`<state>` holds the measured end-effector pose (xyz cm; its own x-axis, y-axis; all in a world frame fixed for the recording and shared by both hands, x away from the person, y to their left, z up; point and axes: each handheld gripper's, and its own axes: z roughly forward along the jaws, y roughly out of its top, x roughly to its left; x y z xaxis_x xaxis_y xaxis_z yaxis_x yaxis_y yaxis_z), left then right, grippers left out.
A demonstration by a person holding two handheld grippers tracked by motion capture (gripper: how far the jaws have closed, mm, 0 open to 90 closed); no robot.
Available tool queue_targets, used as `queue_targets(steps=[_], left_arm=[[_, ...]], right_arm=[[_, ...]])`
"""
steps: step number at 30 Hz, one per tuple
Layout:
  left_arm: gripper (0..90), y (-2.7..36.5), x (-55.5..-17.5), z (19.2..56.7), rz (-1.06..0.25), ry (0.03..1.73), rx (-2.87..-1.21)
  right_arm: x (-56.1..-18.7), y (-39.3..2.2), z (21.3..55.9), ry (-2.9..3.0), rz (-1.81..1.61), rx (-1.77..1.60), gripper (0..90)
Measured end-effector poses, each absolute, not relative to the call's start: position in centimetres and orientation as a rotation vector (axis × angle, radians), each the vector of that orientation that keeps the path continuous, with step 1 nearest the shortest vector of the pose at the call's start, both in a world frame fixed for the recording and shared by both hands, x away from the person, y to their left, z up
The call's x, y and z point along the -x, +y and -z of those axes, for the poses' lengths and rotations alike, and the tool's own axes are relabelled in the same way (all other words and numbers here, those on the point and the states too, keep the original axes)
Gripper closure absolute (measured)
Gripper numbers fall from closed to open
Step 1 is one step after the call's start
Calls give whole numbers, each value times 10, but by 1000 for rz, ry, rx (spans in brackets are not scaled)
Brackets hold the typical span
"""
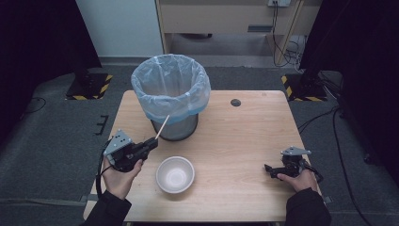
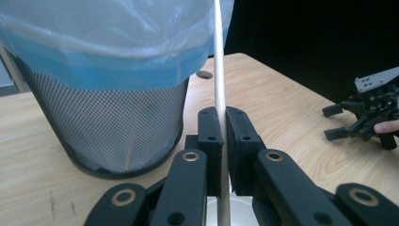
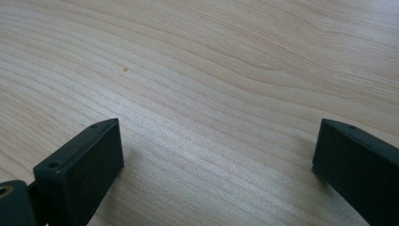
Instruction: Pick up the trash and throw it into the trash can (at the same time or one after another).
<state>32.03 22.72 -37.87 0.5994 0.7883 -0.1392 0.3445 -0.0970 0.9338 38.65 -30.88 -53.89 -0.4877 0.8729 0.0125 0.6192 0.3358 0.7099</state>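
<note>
Chopstick (image 2: 219, 70) clamped tight between the left gripper (image 2: 222, 141) jaws, running straight up through the gap, pads pressed on both sides. Sticks out past the jaw tips toward the wire-mesh bin (image 1: 171, 96) with the blue liner, top end crossing in front of the liner rim; lower end pokes out behind the pads over the white bowl (image 1: 175, 174). Held above the table (image 1: 244, 136) near its left edge, just off the bin's base. Right gripper (image 1: 274, 170) parked low near the right edge, jaws spread wide apart over bare wood, nothing between them.
</note>
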Motion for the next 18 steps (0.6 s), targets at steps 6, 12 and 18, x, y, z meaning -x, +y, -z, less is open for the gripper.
queue_targets(steps=[6, 12, 18], left_arm=[[851, 231, -322, 370, -512, 930, -1666], [851, 239, -323, 352, -546, 915, -1611], [851, 241, -331, 331, -587, 896, -1570]], right_arm=[[-387, -309, 539, 2233, -941, -1320, 24], [-387, -309, 539, 2235, -940, -1319, 24], [-387, -309, 539, 2233, -941, -1318, 24]])
